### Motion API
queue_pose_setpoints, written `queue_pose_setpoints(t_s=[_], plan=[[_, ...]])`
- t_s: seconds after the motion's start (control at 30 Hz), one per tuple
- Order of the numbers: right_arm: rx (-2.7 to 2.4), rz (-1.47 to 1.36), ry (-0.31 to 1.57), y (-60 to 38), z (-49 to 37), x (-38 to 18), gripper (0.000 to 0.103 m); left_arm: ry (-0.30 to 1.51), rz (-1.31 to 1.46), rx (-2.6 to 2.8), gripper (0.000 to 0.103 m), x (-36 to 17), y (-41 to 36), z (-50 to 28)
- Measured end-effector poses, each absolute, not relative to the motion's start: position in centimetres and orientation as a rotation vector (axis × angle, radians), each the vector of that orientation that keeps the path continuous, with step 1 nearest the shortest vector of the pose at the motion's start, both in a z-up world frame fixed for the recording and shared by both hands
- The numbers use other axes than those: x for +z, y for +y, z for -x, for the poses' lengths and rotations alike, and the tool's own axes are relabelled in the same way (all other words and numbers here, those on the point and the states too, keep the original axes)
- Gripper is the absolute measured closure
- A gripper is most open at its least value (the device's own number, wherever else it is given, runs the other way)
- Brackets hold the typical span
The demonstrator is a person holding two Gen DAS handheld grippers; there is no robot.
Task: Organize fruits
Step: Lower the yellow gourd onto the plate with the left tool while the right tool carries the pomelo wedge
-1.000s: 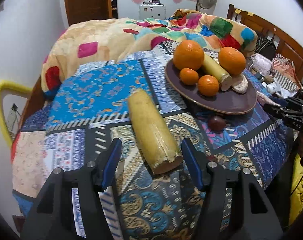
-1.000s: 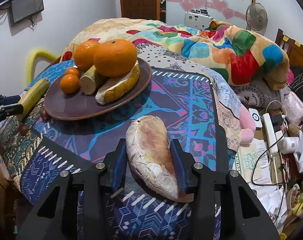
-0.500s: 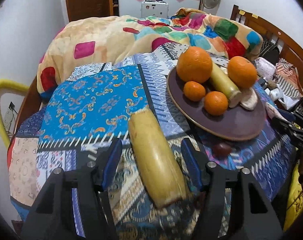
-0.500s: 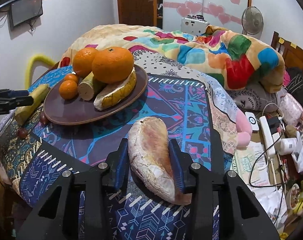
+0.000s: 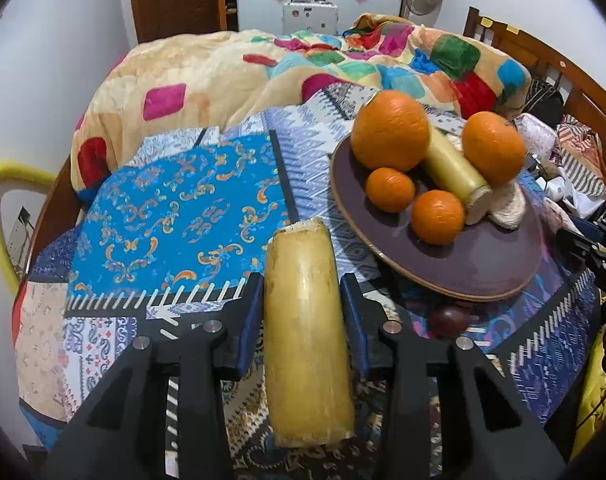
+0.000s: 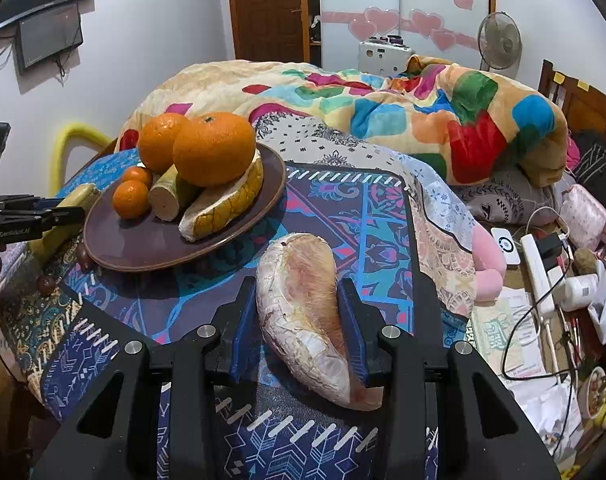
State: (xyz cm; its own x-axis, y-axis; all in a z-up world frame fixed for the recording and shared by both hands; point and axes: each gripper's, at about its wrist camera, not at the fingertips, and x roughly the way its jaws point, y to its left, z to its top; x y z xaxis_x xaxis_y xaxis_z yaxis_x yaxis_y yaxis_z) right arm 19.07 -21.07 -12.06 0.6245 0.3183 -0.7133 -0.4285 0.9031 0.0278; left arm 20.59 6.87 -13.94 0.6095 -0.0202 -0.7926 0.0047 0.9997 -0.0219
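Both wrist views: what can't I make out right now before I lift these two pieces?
- Left view: near end of the yellow stalk sits behind the left gripper.
- Left view: dark round fruit is half under the plate rim.
- Right view: wedge underside is unseen against the cloth.
- Right view: the left gripper is cut by the frame edge.

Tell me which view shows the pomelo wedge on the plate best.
The right wrist view: the pomelo wedge lies unobstructed, with yellow rind and white pith facing the camera. In the left wrist view only its pale tip shows behind the sugarcane piece.
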Motion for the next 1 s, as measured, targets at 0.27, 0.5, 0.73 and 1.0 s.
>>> queue_pose_setpoints(t_s=[0.27, 0.5, 0.73, 1.0], plan=[[0.427, 0.135, 0.748, -21.4, -17.8, -10.0, 0.066, 0.837, -0.026, -0.026, 0.065, -10.5, 5.3, -17.8], [0.431, 0.127, 0.691, -21.4, -16.0, -7.5, 0.066, 0.759, -0.034, -0.031, 0.066, -7.2, 4.1, -15.7], [0.436, 0.12, 0.639, -21.2, -15.3, -5.6, 0.066, 0.704, -0.034, -0.102, 0.066, -5.0, 1.7, -15.4], [0.463, 0.137, 0.595, -19.8, -15.3, -4.7, 0.066, 0.712, -0.011, -0.202, 0.066, -5.2, -1.4, -16.9]])
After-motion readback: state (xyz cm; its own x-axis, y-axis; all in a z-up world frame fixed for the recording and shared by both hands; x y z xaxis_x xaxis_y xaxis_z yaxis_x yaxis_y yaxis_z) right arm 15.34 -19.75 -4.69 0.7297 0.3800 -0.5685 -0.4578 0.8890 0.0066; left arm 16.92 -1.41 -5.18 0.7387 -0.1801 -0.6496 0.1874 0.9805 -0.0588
